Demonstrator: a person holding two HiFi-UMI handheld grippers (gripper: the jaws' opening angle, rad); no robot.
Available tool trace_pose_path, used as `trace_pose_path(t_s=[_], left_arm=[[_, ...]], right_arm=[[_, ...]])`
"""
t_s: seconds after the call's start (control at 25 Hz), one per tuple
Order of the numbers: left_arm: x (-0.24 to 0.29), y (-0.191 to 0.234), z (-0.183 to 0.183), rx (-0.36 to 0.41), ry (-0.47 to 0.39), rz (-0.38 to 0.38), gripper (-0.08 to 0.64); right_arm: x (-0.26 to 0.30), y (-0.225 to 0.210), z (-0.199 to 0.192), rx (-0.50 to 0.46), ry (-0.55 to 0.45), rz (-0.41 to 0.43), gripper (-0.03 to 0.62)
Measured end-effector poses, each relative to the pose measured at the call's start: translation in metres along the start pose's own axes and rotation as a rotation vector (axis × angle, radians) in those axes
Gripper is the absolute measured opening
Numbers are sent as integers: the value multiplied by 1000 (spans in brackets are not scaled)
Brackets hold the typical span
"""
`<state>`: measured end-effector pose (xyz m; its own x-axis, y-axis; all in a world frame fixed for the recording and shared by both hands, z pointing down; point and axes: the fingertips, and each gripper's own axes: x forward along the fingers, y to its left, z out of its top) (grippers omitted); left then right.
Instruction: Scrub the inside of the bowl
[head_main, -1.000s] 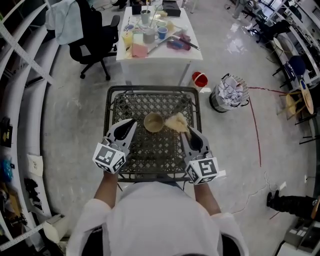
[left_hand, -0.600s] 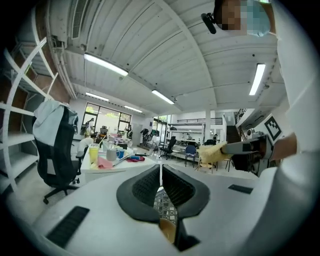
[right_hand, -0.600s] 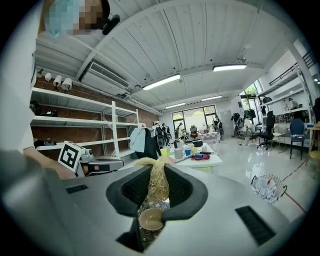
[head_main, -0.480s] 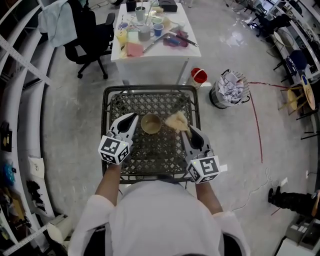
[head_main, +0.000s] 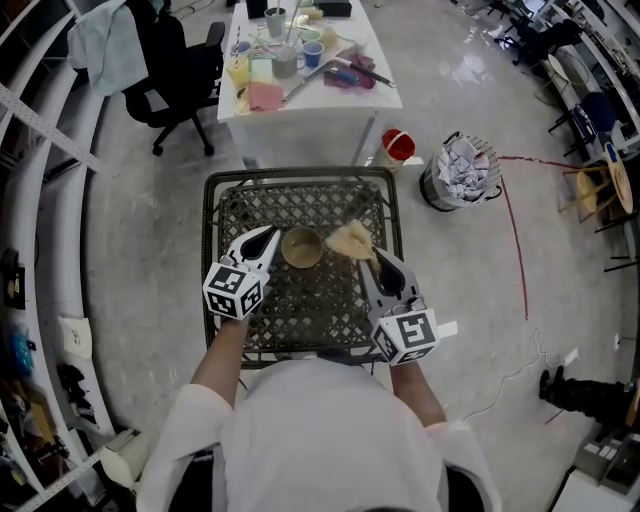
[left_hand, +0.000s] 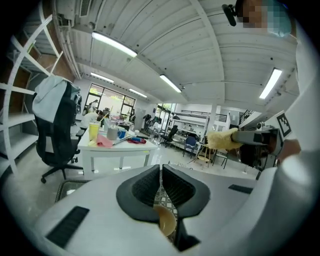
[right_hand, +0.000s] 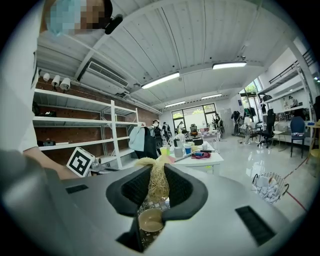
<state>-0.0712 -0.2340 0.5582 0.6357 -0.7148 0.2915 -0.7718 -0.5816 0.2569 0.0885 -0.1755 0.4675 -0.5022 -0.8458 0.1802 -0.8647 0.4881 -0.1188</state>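
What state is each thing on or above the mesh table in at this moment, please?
bowl: upright on the mesh table, looks empty.
left gripper: shut, nothing between its jaws, at the bowl's left side.
right gripper: shut on the scrubber.
scrubber: clamped, held to the right of the bowl, not inside it.

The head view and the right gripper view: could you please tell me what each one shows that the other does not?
Only the head view shows the red bucket on the floor and the whole frame of the mesh table. Only the right gripper view shows the ceiling lights, the wall shelves and, close up, the jaws of the right gripper pinching the yellow scrubber. Both show the bowl, the scrubber, the cluttered white table and the paper-filled bin.
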Motion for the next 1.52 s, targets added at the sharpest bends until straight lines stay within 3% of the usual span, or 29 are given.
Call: trace_pose_path(t_s=[0.24,0.68,1.24,1.32,1.4,1.52], left_arm=[[18,5,-26,-32,92,-12,38],[38,30,-86,-190,230,53,38],[52,37,-150,-341,405,83,41],[53,39,-157,-366,423,93,65],[54,41,-163,-396,437,106,138],[57,45,-173,-422,463,120,144]], right_arm=[[5,-3,-4,-9,16,7,87],[18,-5,-11,-7,37,19,87],[23,-9,-23,20,64,19,87],[24,-10,-24,23,68,20,87],[25,-10,-25,24,71,23,87],[28,-11,-27,27,76,26,87]])
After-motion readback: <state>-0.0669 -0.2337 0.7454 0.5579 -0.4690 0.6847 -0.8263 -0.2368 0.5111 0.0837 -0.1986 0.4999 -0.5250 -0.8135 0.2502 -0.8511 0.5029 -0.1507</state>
